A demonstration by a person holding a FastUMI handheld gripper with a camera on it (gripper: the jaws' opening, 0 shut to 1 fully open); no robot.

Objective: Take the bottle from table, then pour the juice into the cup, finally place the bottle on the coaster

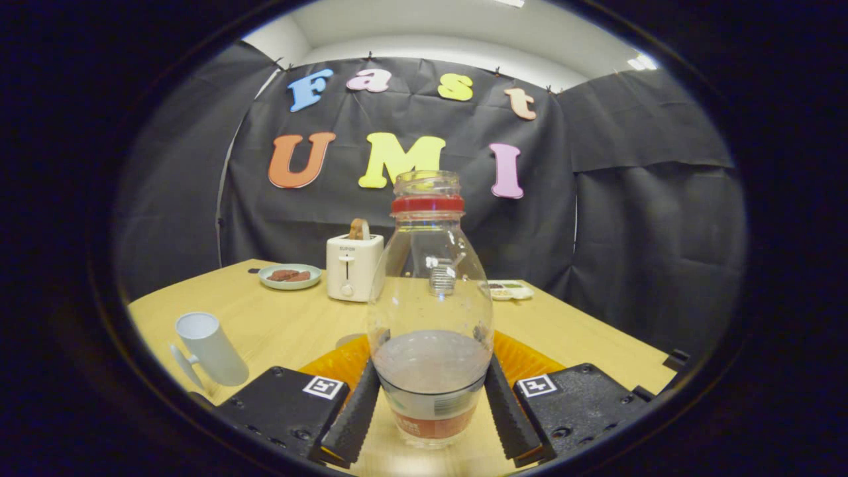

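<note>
I count 1 bottle [430, 311], 1 cup [211, 348], 1 toaster [353, 267] and 2 small dishes on the tabletop [278, 324]. My gripper [430, 414] has its jaws closed against both sides of the upright, uncapped bottle, which holds a low layer of pale juice over an orange coaster [523, 361]. The white cup looks empty; the round plate [289, 276] holds brown pieces.

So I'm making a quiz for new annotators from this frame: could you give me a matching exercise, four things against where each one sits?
Things:
1. clear plastic bottle with a red neck ring
2. white mug
3. white toaster
4. orange ribbed coaster

Places:
A. far on the wooden table, beside a green plate
B. lying under and behind the bottle
C. between the gripper fingers, both pressing its sides
D. standing left of the fingers

Pairs: 1-C, 2-D, 3-A, 4-B
</note>
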